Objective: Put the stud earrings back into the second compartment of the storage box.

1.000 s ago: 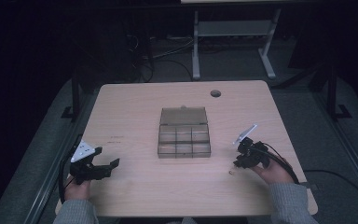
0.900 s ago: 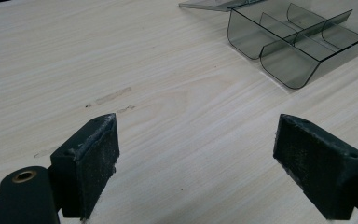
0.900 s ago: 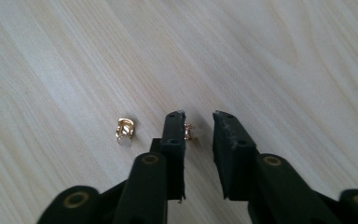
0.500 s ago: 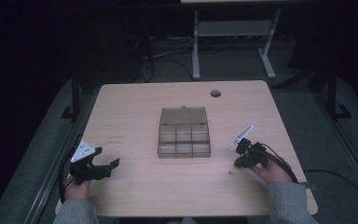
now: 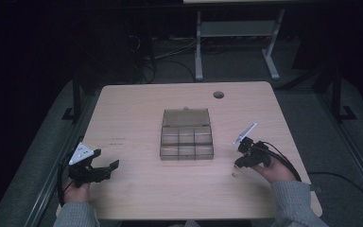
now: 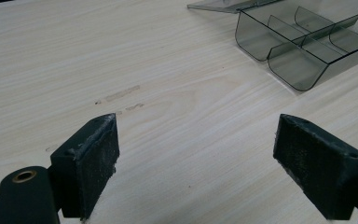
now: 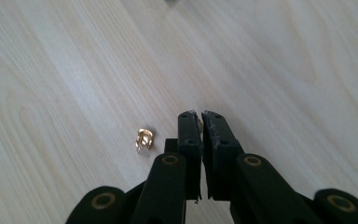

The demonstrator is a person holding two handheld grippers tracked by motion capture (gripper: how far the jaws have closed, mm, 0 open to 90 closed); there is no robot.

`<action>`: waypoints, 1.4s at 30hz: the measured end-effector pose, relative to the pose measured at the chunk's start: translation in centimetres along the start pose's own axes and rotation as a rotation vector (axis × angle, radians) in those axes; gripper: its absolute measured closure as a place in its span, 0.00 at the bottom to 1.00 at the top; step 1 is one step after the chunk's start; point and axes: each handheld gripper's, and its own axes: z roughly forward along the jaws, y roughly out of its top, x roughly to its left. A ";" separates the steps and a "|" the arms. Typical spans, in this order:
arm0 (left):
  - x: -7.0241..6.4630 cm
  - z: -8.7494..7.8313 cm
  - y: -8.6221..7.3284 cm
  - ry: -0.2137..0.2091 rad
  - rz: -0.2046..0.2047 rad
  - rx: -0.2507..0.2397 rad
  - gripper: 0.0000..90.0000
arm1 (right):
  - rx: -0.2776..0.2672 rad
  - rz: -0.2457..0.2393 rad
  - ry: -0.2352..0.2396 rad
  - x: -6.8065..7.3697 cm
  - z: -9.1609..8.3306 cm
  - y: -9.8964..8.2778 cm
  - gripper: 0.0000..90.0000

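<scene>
Near the front right edge of the surface (image 5: 137, 198): right gripper (image 7: 200, 122) low over the wood, fingers (image 7: 189, 135) just closed, pressed together with a speck of gold caught between the tips. Just beside them, a small gold clip (image 7: 144, 140) lying loose on the wood. Near the front left corner: left gripper (image 6: 196, 154), fingers (image 6: 91, 161) spread wide, nothing between. Farther back, mid-surface: smoky compartment box (image 5: 186, 144), lid open flat behind it.

Right gripper (image 5: 240, 163) beside small part (image 5: 235, 175) on table (image 5: 137, 104).
</scene>
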 end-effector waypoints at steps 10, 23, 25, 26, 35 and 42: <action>-0.1 0.0 0.0 -0.003 0.002 -0.002 0.16 | -0.010 -0.022 0.016 -0.2 -0.6 0.9 0.96; -0.1 -0.1 0.0 0.001 -0.007 -0.003 0.16 | -0.024 -0.090 0.024 0.0 -2.1 4.2 0.96; 0.0 -0.1 0.0 0.001 -0.008 -0.008 0.16 | -0.016 -0.099 0.019 0.0 -2.1 4.8 0.96; 0.0 -0.1 0.0 0.001 -0.009 -0.010 0.15 | -0.012 -0.105 0.020 0.1 -2.1 5.0 0.96; 0.0 -0.2 0.0 0.001 -0.007 -0.008 0.16 | -0.013 -0.117 0.032 -0.2 -1.9 6.8 0.96; 0.0 -0.2 0.0 0.001 -0.008 -0.009 0.16 | -0.025 -0.119 0.060 -0.3 -1.8 7.9 0.96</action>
